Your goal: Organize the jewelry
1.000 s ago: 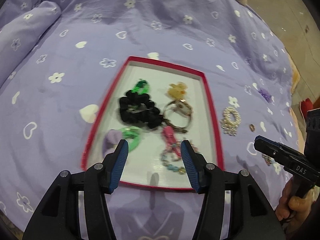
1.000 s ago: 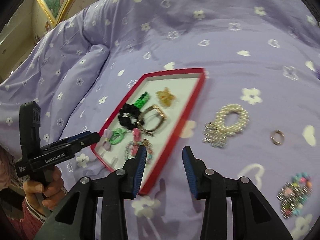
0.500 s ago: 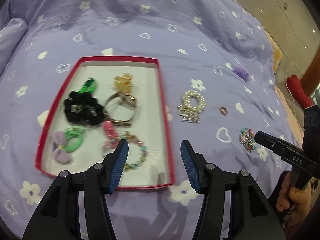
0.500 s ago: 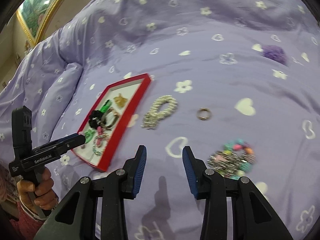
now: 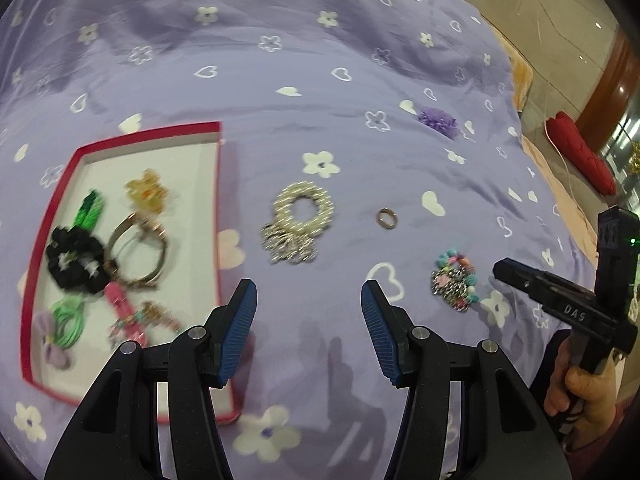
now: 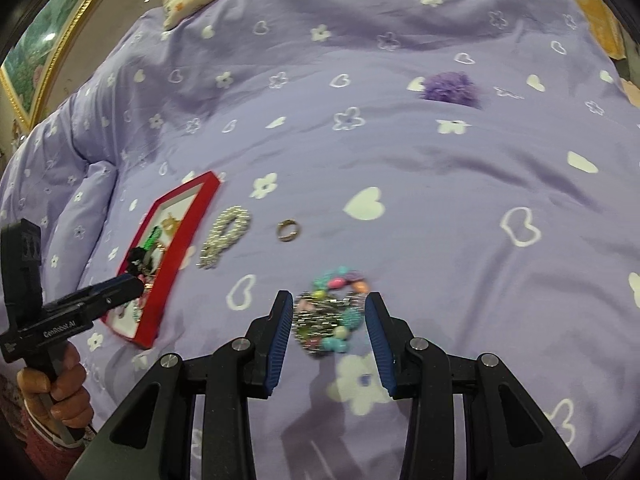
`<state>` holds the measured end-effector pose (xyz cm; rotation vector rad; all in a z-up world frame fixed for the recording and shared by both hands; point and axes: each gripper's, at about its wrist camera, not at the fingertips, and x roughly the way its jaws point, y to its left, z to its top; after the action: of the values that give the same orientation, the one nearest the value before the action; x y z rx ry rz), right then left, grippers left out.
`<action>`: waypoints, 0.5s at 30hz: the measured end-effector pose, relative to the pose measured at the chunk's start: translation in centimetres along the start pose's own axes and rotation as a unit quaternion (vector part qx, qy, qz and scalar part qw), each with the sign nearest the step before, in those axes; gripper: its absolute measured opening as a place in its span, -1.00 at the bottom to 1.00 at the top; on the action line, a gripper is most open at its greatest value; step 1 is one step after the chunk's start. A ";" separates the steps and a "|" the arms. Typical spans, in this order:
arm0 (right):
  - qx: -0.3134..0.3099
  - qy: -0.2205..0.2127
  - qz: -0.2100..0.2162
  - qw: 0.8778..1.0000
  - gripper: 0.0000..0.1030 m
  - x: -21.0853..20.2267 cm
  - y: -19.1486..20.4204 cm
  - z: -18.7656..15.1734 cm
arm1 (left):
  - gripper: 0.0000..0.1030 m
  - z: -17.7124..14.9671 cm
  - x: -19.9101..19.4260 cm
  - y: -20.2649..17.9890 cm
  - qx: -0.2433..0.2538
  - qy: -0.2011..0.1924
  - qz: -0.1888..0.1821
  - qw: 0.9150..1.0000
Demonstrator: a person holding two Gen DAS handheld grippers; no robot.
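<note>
Right tongs (image 6: 326, 322): jaws apart, empty, angled down, framing the beaded bracelet (image 6: 330, 314) on the bedspread (image 6: 440, 200).
Bracelet: light, floppy, snag-prone; pinch across the bead bunch.
Left tongs (image 5: 308, 320): apart, empty, tilted down beside the red tray (image 5: 218, 208).
Ring (image 6: 288, 230): 11 o'clock of bracelet, tiny, slippery.
Pearl band (image 6: 226, 236): 10 o'clock, beside tray.

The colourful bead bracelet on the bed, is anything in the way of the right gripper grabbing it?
Nothing visible is. The colourful bead bracelet lies alone on the purple bedspread, lined up between the open fingers of the right gripper. The small ring and the pearl bracelet lie farther off, toward the red tray.
</note>
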<state>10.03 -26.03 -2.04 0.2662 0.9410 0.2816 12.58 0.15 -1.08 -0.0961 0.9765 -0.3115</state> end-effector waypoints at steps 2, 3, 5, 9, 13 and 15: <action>0.003 0.007 -0.006 1.000 -0.24 0.5 -0.6 0.0 | 0.04 0.6 0.6 -0.7 0.008 0.002 -0.003 1.000; 0.003 0.009 -0.007 1.000 -0.28 0.7 -0.8 0.0 | 0.04 0.9 1.1 -1.1 0.014 0.004 -0.005 1.000; 0.004 0.016 -0.008 1.000 -0.28 1.4 -1.1 0.1 | 0.04 1.5 2.0 -1.9 0.023 0.007 -0.008 1.000; 0.003 0.023 -0.011 1.000 -0.29 2.3 -1.4 0.3 | 0.03 2.8 4.5 -3.5 0.043 0.020 -0.011 0.999; 0.004 0.029 -0.009 1.000 -0.37 3.0 -1.7 0.6 | 0.03 3.8 6.7 -4.8 0.058 0.030 -0.016 0.998; 0.002 0.030 -0.008 1.000 -0.39 3.1 -1.7 0.7 | 0.03 4.1 7.6 -5.4 0.064 0.035 -0.017 0.997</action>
<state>12.53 -26.62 -4.55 0.2558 1.0019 0.2739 18.78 -7.54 -3.66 0.0149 1.0220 -0.4105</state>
